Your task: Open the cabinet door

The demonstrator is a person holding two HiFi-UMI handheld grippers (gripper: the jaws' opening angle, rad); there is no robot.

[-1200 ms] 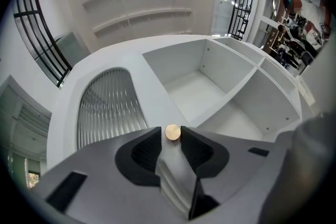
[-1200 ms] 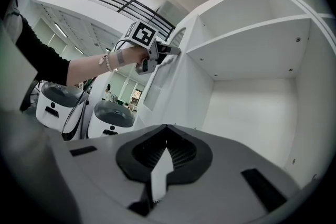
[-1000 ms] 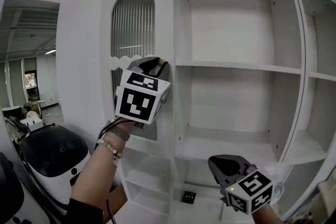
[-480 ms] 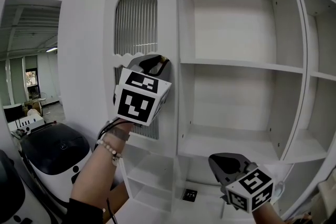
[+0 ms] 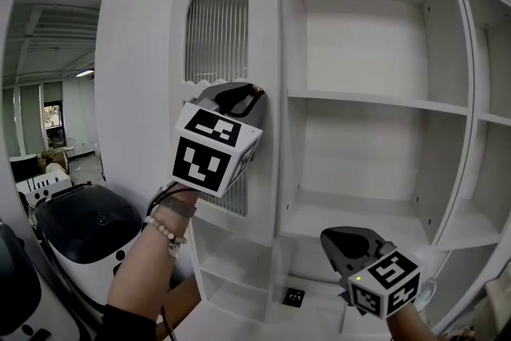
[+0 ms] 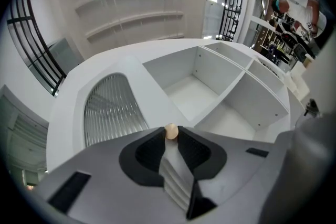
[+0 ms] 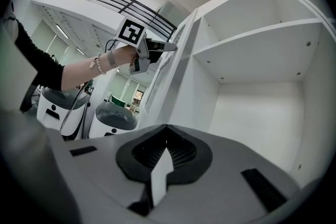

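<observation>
Left gripper (image 5: 254,92) is up at the cabinet door (image 5: 267,28), tilted a little upward, and its jaws are clamped on the small round tan knob (image 6: 171,131). The left gripper view shows the two dark tips pressing the knob from either side. Those jaws have just been closing, with the knob right between them.

The door is white, with an arched ribbed panel (image 5: 215,28) in its upper half. It stands swung out from the cabinet (image 5: 359,36), on the left of the open shelves (image 5: 375,101). The knob sits on the door's right edge, about halfway up. Behind the gripper's marker cube (image 5: 209,152) the person's left wrist comes up from below, wearing a bead bracelet (image 5: 164,231).

Over to the right gripper (image 5: 331,239) — it's low on the near right, well apart from the door, pointing level into the lower shelf space. In its own view the jaw tips meet with nothing between them, so it's closed and empty. That same view catches the left gripper (image 7: 172,48) out on the left, on the edge of the door.

The shelves on show are bare white boards, and a small dark object (image 5: 293,297) lies on the cabinet's bottom board — too small to identify. On the near left, outside the cabinet, sits a rounded black-and-white machine (image 5: 80,227).
</observation>
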